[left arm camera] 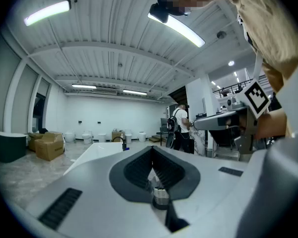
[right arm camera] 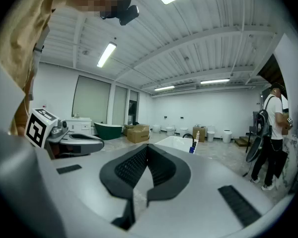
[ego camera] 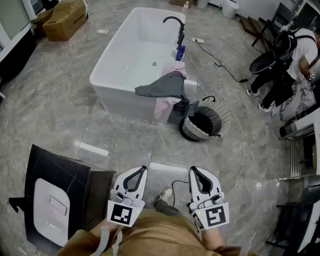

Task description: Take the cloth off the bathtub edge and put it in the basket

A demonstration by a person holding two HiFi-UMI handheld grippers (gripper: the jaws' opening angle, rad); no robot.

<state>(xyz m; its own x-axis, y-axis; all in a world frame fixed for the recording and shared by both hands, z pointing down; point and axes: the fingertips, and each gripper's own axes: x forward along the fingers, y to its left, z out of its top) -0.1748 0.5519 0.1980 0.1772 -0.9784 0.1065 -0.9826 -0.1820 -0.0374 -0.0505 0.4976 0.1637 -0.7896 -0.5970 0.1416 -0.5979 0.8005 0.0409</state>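
Well ahead of the left gripper [ego camera: 143, 169] and right gripper [ego camera: 192, 170], both with fingers pressed together on nothing, the grey and pink cloth [ego camera: 168, 87] hangs across the white bathtub [ego camera: 104, 71] edge, no nearer to either.

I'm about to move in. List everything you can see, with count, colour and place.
white freestanding bathtub: one, white, mid-floor
black curved faucet: one, black, tub's far right rim
draped grey and pink cloths: grey over pink, tub's near right corner
round woven basket: one, pale with a dark inside, on the floor beside that corner
brown cardboard boxes: two, brown, far left and far back
bystander: one, right edge
left gripper: white-grey, shut, empty
right gripper: white-grey, shut, empty
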